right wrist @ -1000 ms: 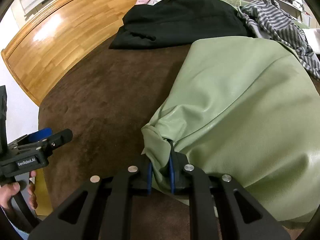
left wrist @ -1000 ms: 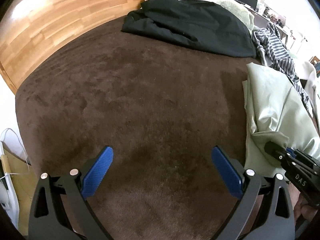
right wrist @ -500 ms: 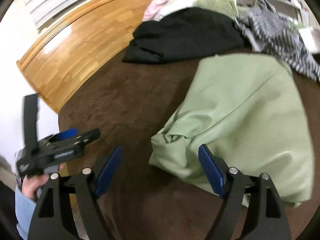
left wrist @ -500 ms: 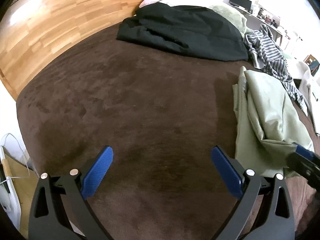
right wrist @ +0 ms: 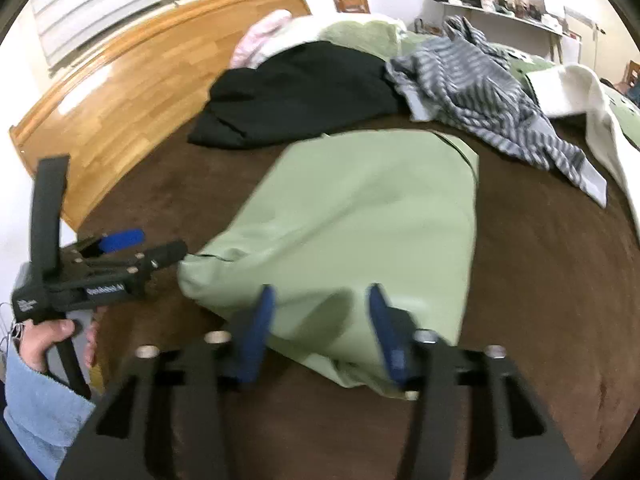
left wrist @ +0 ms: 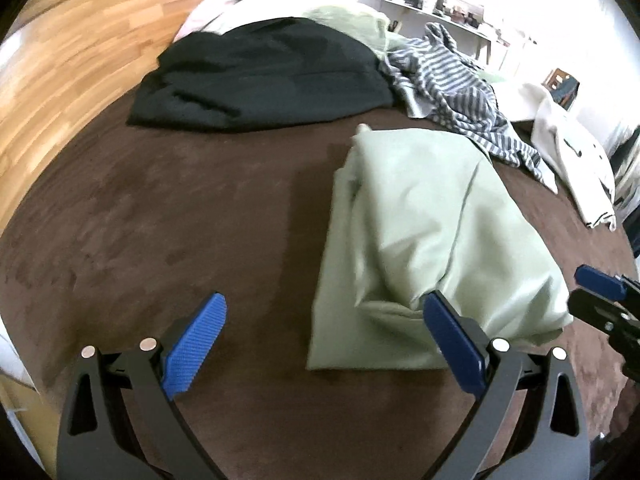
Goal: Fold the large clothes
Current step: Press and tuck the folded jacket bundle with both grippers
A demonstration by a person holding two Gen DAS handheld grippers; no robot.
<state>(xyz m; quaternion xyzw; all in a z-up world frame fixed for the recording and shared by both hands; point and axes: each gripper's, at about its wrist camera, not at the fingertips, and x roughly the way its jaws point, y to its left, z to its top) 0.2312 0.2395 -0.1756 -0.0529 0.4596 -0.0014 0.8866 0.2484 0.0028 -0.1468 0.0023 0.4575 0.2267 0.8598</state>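
A: How many garments lie on the bed (left wrist: 168, 232)?
B: Four: one green garment (left wrist: 432, 240), one black garment (left wrist: 264, 76), one striped garment (left wrist: 460, 92), one white garment (left wrist: 576, 164).
A: Hand-held grippers?
B: Two (blue-padded): left hand-held gripper (left wrist: 324, 344), right hand-held gripper (right wrist: 320, 332).

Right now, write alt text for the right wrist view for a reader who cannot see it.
The right tongs, open, straddle the near edge of a folded light green garment on a brown bed cover. The left tongs hover at left; black, striped and cream clothes lie behind.
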